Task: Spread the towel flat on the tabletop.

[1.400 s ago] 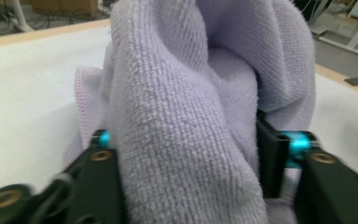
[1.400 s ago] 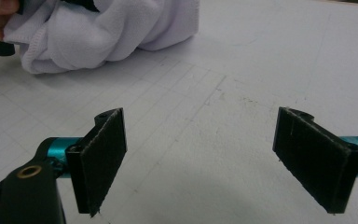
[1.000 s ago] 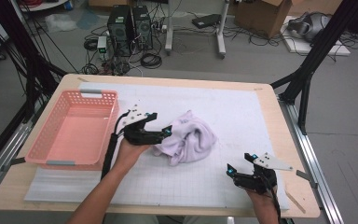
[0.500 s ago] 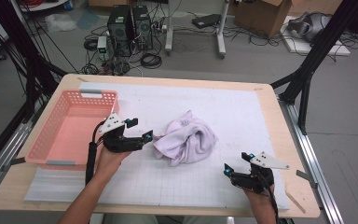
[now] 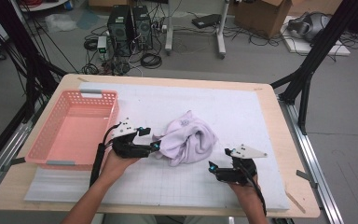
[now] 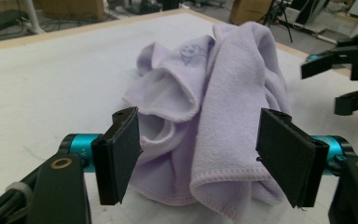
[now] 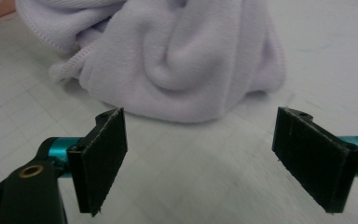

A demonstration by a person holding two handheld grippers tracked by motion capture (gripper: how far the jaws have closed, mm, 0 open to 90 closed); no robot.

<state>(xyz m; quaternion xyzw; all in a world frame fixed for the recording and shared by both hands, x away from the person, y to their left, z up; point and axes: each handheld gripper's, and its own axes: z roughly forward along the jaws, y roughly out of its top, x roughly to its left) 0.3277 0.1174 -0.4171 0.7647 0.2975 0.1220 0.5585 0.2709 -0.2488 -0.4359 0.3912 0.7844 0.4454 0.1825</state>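
From above, a crumpled lilac towel lies mid-table beside the pink basket at the left edge; the left gripper, drawn back half a second ago, now meets the towel's left side while the right gripper has edged nearer. The left gripper view shows its jaws, just closing, straddling a fold without pressing, so a pinch looks imminent. The right gripper view shows wide, empty jaws just short of the towel.

No legible txt; faint unreadable emblem on lilac towel
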